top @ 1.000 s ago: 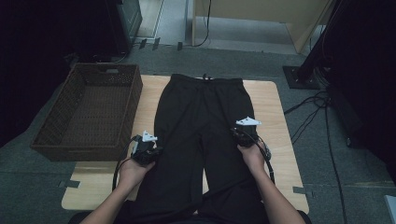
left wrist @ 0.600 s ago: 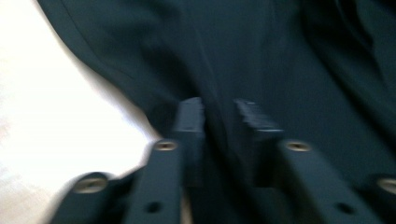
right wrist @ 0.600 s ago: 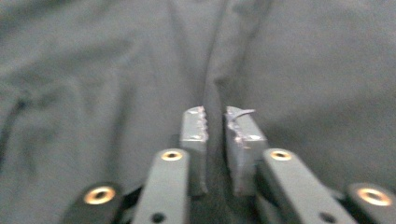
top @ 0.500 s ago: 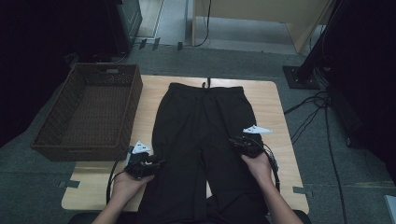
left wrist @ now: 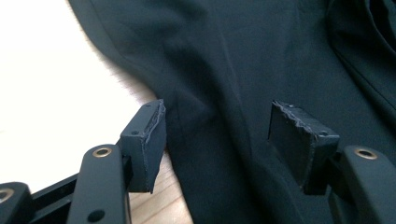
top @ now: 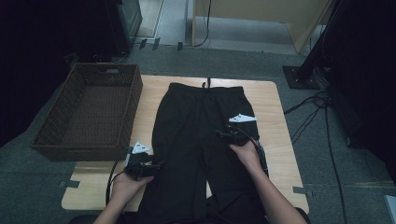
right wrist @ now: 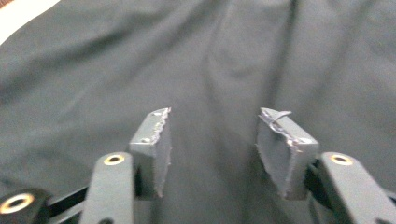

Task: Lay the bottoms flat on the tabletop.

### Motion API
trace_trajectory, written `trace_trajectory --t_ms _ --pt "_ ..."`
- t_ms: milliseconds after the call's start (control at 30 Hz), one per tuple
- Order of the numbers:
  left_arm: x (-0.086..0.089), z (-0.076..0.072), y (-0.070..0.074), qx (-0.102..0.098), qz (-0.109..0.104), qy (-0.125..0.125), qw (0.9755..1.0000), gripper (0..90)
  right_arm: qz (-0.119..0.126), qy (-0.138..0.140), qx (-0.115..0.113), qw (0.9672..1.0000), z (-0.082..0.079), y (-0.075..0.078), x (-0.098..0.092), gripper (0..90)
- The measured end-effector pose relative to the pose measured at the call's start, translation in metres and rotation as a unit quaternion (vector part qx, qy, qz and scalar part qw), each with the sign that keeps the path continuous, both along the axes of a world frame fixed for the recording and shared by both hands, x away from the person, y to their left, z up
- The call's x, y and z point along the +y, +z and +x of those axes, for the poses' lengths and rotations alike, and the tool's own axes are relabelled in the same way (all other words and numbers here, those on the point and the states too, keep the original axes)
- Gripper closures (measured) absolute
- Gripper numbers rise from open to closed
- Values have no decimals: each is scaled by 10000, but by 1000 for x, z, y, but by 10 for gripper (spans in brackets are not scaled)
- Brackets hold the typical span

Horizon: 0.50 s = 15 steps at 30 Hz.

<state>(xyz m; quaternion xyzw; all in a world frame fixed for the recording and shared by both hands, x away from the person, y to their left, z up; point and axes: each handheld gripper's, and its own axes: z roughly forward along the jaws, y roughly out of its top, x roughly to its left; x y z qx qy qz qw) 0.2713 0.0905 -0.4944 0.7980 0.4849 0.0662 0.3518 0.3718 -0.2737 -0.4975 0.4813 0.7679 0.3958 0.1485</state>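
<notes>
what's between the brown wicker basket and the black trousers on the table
Bare light wooden table separates the brown wicker basket from the black trousers, seen in the high view.

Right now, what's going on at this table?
A person works a pair of black trousers spread flat on a wooden table, a gripper in each hand. The left gripper sits at the trousers' left edge, and the right gripper is over the right leg. Both have just been opening their jaws; cloth lies under them, but the pads press on nothing. A wicker basket stands at the left with nothing in it.
</notes>
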Motion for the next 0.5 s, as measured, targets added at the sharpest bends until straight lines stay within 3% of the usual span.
trace_trajectory --t_ms 67,267,500 --pt "2 -1 0 23 -18 38 10000 363 -126 45 15 9999 8 2 7 487" --pt "4 -6 -1 9 34 73 10000 364 -162 181 -51 9997 26 3 30 503" --pt "4 -11 -2 4 85 59 9999 365 -215 269 -1 9994 46 8 56 460"
